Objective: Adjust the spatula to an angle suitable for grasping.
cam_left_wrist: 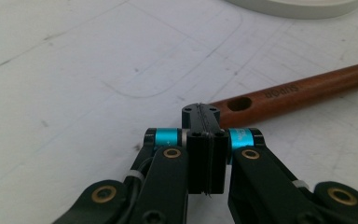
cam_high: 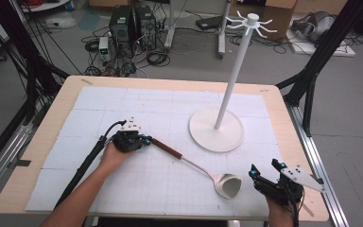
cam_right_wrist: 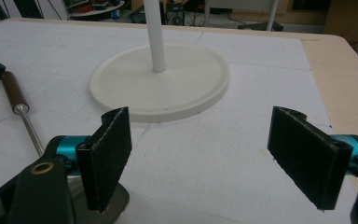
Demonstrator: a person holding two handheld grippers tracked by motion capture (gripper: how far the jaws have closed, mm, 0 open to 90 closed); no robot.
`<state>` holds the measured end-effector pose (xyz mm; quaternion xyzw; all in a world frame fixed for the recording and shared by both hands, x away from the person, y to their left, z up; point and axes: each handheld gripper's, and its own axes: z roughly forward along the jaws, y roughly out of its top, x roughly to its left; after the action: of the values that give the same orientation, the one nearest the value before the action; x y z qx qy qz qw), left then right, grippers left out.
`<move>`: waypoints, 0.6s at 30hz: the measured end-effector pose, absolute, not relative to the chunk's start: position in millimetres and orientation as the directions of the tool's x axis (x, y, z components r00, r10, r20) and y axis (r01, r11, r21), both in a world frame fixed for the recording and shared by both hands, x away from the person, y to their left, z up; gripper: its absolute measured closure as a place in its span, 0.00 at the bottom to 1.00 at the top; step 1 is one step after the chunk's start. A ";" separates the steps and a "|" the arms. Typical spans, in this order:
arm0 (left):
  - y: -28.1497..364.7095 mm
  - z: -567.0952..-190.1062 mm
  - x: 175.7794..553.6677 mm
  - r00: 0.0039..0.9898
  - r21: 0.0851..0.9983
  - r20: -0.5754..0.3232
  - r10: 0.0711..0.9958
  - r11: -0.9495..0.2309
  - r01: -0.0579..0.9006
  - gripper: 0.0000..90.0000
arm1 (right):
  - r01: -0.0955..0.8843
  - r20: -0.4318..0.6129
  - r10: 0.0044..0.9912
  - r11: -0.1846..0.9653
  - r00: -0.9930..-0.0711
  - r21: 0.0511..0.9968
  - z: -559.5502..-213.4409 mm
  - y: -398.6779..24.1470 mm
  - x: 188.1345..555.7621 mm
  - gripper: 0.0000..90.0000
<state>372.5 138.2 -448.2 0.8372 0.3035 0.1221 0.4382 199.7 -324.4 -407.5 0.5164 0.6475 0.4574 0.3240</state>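
High view: the white stand [cam_high: 216, 128], a round base with a tall pole topped by hooks, sits on the gridded mat [cam_high: 123, 101] covering the table [cam_high: 61, 97]; it is the landmark for what follows. The ladle [cam_high: 196, 165] lies flat on the mat, on the near side of the stand's base, apart from it. Long axis runs diagonally: wooden handle end up-left of the base's near edge, bowl down toward the near edge of the mat, below the base. The left gripper [cam_high: 147, 140] sits at the handle's tip, left of the base; the right gripper [cam_high: 264, 171] hovers near-right of the base, just beside the bowl. Nothing lies between ladle and stand. Floor beyond the table carries computer towers and cables. Left gripper view: the jaws are pressed together, pads flat against each other, nothing between them; their tip is at the hole end of the brown handle [cam_left_wrist: 298, 91], whether touching I cannot tell. The stand's base rim shows at top. Right gripper view: jaws wide apart, empty, with the stand's base straight ahead, handle and steel shaft off to the left, and the bowl's edge under the left jaw.
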 end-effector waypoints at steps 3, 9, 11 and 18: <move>128.3 -448.8 366.7 0.815 0.796 -0.053 0.578 -0.468 0.384 0.96 | 0.372 0.055 0.965 0.045 -0.255 0.927 -407.4 -324.3 199.6 0.23; 117.2 -439.6 365.0 0.785 0.819 -0.029 0.619 -0.436 0.374 0.99 | 0.369 0.061 0.966 0.038 -0.252 0.928 -406.3 -324.6 198.2 0.23; 124.7 -431.9 370.6 0.751 0.839 -0.023 0.660 -0.396 0.374 0.99 | 0.367 0.056 0.966 0.042 -0.251 0.929 -406.1 -325.8 197.2 0.23; 150.3 -429.9 393.9 0.688 0.839 -0.052 0.724 -0.342 0.424 1.00 | 0.366 0.062 0.967 0.034 -0.246 0.930 -407.0 -328.5 196.2 0.23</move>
<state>393.9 150.3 -429.9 0.8019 0.3577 0.1674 0.4484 196.2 -328.5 -407.0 0.5202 0.6409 0.4609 0.3259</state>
